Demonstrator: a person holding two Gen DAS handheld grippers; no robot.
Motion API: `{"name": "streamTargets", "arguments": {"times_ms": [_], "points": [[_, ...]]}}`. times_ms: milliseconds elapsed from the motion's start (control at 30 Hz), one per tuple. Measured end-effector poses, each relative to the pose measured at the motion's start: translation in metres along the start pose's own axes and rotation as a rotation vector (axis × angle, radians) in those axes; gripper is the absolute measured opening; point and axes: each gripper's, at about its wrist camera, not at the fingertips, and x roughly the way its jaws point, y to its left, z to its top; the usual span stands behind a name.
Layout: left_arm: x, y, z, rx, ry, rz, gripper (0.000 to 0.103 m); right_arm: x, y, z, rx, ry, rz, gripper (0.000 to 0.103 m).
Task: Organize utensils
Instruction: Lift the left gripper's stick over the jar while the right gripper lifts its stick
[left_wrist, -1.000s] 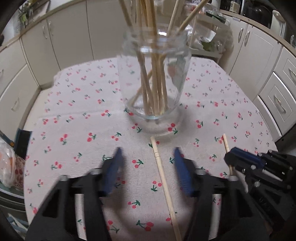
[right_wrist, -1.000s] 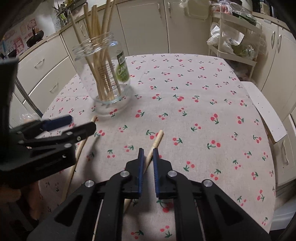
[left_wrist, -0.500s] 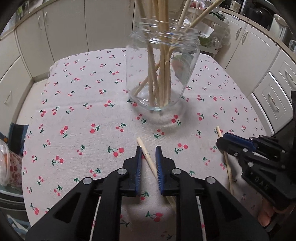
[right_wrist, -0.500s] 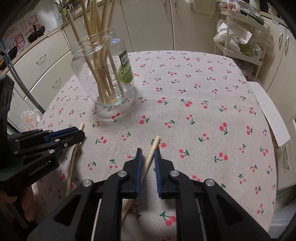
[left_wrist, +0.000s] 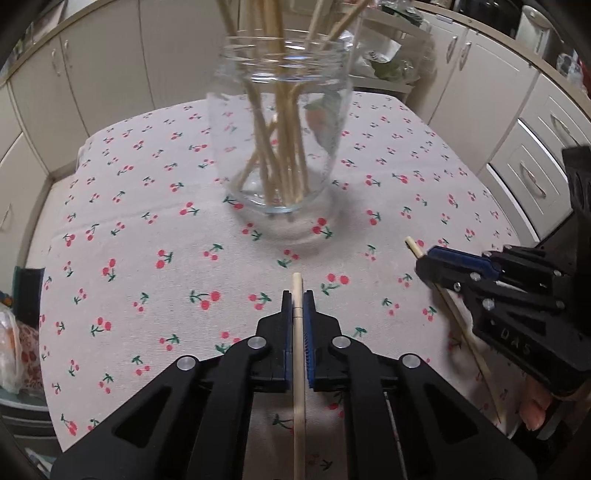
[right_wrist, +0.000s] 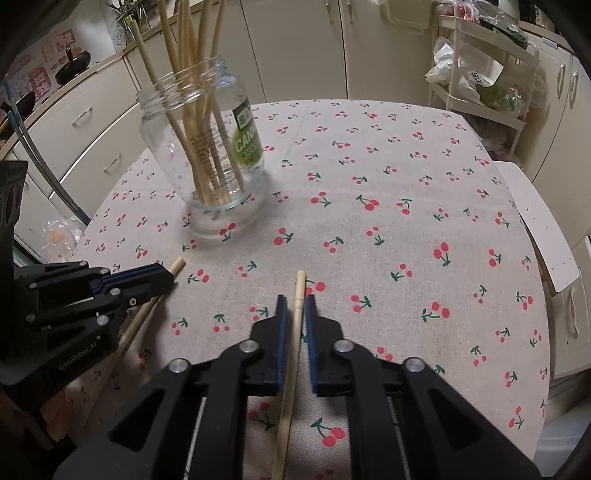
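Observation:
A clear glass jar (left_wrist: 280, 122) holding several wooden chopsticks stands on the cherry-print tablecloth (left_wrist: 147, 229); it also shows in the right wrist view (right_wrist: 207, 147). My left gripper (left_wrist: 297, 301) is shut on a wooden chopstick (left_wrist: 297, 354) that points at the jar. My right gripper (right_wrist: 295, 306) is shut on a second chopstick (right_wrist: 293, 343), whose tip pokes out past the fingers. Each gripper shows in the other's view, the right one (left_wrist: 509, 295) at the right and the left one (right_wrist: 85, 295) at the left.
Cream kitchen cabinets (left_wrist: 110, 74) surround the table. A wire rack with plastic bags (right_wrist: 476, 77) stands behind the table at the right. A white chair seat (right_wrist: 539, 225) lies by the table's right edge. A plastic bag (left_wrist: 11, 350) sits low at the left.
My left gripper closed on the chopstick that lay between its open fingers. Both grippers moved closer to the jar with their chopsticks.

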Motion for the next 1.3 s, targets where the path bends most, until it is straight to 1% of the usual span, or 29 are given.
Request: {"name": "streamTargets", "arguments": {"times_ms": [33,67,100,167,200,233,267,300,333,400,433,500,600,633,700,733,767,833,900,1000,1033,1167,1300], "points": [[0.001,0.001,0.000,0.001,0.001,0.008,0.016,0.000,0.003,0.000,-0.014,-0.002,-0.004,0.018],[0.002,0.001,0.001,0.002,0.003,0.016,0.027,0.000,0.005,-0.001,-0.029,-0.003,-0.009,0.020],[0.004,0.002,0.001,-0.001,0.002,0.014,0.036,0.001,0.008,-0.001,-0.041,-0.005,-0.017,0.021],[0.005,-0.003,0.001,0.008,-0.004,0.024,0.039,0.001,0.010,-0.002,-0.058,-0.014,-0.032,0.021],[0.006,-0.006,0.000,0.022,-0.007,0.040,0.039,0.001,0.009,-0.002,-0.055,-0.018,-0.035,0.017],[0.007,-0.009,0.000,0.037,-0.012,0.056,0.038,0.001,0.007,-0.002,-0.048,-0.022,-0.045,0.008],[0.007,-0.010,-0.001,0.047,-0.018,0.068,0.024,0.001,0.004,-0.002,-0.035,-0.025,-0.040,0.007],[0.007,-0.011,-0.001,0.054,-0.024,0.074,0.006,0.000,0.001,-0.002,-0.021,-0.026,-0.028,0.006],[0.007,-0.010,-0.001,0.055,-0.020,0.056,0.005,0.000,0.000,-0.002,-0.018,-0.029,-0.026,0.006],[0.004,-0.009,-0.001,0.046,-0.022,0.050,0.005,-0.001,0.002,-0.003,-0.022,-0.037,-0.034,0.006],[0.002,-0.009,-0.002,0.041,-0.027,0.048,0.005,-0.002,-0.001,-0.003,-0.004,-0.037,-0.023,0.006],[-0.011,-0.003,-0.002,0.003,-0.063,0.028,0.005,-0.005,-0.010,-0.003,0.054,-0.046,0.026,0.006],[-0.042,0.008,0.002,-0.053,-0.177,-0.007,0.005,-0.020,-0.026,0.001,0.171,-0.119,0.144,0.006],[-0.053,0.012,0.004,-0.070,-0.221,-0.021,0.005,-0.028,-0.031,0.003,0.205,-0.163,0.183,0.006],[-0.079,0.020,0.010,-0.113,-0.338,-0.061,0.005,-0.044,-0.036,0.006,0.257,-0.245,0.243,0.006],[-0.092,0.024,0.014,-0.135,-0.395,-0.075,0.005,-0.054,-0.039,0.009,0.281,-0.301,0.272,0.006],[-0.101,0.027,0.018,-0.151,-0.437,-0.082,0.005,-0.062,-0.038,0.010,0.289,-0.343,0.284,0.006],[-0.121,0.030,0.027,-0.178,-0.535,-0.106,0.005,-0.081,-0.036,0.014,0.289,-0.432,0.292,0.006],[-0.138,0.029,0.039,-0.193,-0.635,-0.101,0.005,-0.093,-0.034,0.019,0.283,-0.484,0.290,0.006],[-0.153,0.029,0.056,-0.227,-0.745,-0.105,0.005,-0.108,-0.032,0.030,0.260,-0.553,0.281,0.006],[-0.157,0.028,0.063,-0.244,-0.790,-0.099,0.005,-0.110,-0.032,0.034,0.252,-0.567,0.278,0.006],[-0.164,0.030,0.084,-0.315,-0.904,-0.070,0.005,-0.115,-0.034,0.035,0.245,-0.601,0.272,0.006],[-0.158,0.035,0.100,-0.386,-0.987,-0.023,0.005,-0.108,-0.038,0.030,0.260,-0.593,0.270,0.006]]}}
